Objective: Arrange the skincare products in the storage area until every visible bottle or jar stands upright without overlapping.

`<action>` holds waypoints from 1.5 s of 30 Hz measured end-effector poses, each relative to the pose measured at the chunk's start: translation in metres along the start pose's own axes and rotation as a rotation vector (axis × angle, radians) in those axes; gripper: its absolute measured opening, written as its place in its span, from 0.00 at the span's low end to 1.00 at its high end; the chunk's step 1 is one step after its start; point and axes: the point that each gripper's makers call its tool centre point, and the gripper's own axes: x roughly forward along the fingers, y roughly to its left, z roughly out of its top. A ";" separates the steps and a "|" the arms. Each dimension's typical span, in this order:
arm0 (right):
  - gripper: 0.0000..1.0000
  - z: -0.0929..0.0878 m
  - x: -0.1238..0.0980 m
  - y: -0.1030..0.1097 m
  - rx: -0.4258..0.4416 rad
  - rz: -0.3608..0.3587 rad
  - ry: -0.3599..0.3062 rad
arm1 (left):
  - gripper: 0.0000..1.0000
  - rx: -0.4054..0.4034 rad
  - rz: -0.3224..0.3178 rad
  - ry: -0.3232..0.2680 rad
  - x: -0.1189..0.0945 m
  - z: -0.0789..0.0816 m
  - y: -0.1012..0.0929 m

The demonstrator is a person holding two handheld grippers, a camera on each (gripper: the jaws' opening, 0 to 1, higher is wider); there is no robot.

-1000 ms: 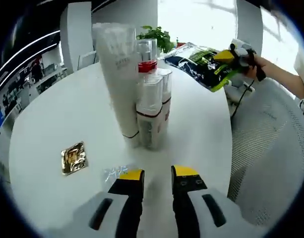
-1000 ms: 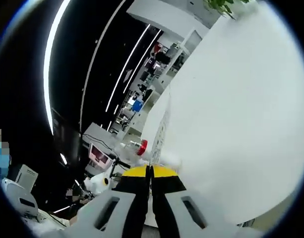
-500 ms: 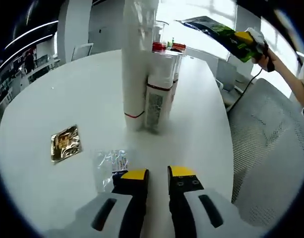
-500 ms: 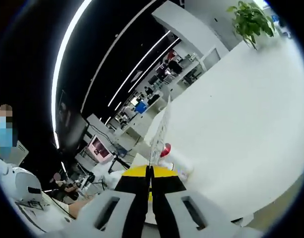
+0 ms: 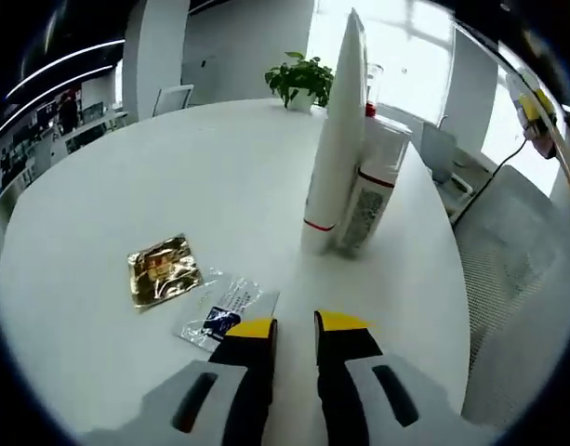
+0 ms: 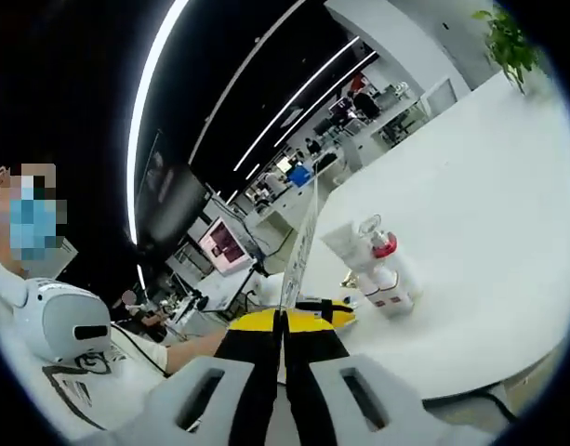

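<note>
A tall white tube (image 5: 336, 139) stands upright on the round white table (image 5: 126, 167), with white bottles (image 5: 370, 181), one red-capped, packed against its right side. The same cluster (image 6: 377, 269) appears far off in the right gripper view. A gold sachet (image 5: 162, 269) and a clear sachet with blue print (image 5: 227, 313) lie flat just ahead of my left gripper (image 5: 294, 325), which is open with nothing between its jaws. My right gripper (image 6: 283, 321) is shut on a thin packet (image 6: 301, 242), seen edge-on and held well off the table. Its yellow tip (image 5: 534, 111) peeks in at the right.
A potted plant (image 5: 303, 79) stands at the table's far edge. A white mesh chair (image 5: 522, 307) sits off the table's right side. A person's arm (image 6: 187, 348) and a white headset (image 6: 66, 321) show at the left. Office desks lie beyond.
The right gripper has carried the packet further away from the table; its view now looks back at the bottle cluster. The left view has swung left, bringing both sachets closer to the jaws.
</note>
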 end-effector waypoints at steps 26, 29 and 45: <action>0.01 -0.075 0.087 -0.006 0.064 0.008 0.241 | 0.15 -0.074 0.097 -0.090 -0.002 0.010 0.077; 0.01 -0.077 0.091 -0.011 0.065 -0.006 0.246 | 0.16 -0.082 0.102 -0.101 0.002 0.017 0.087; 0.01 -0.089 0.109 -0.034 0.074 -0.024 0.281 | 0.20 -0.219 -0.292 -0.365 -0.069 0.061 0.000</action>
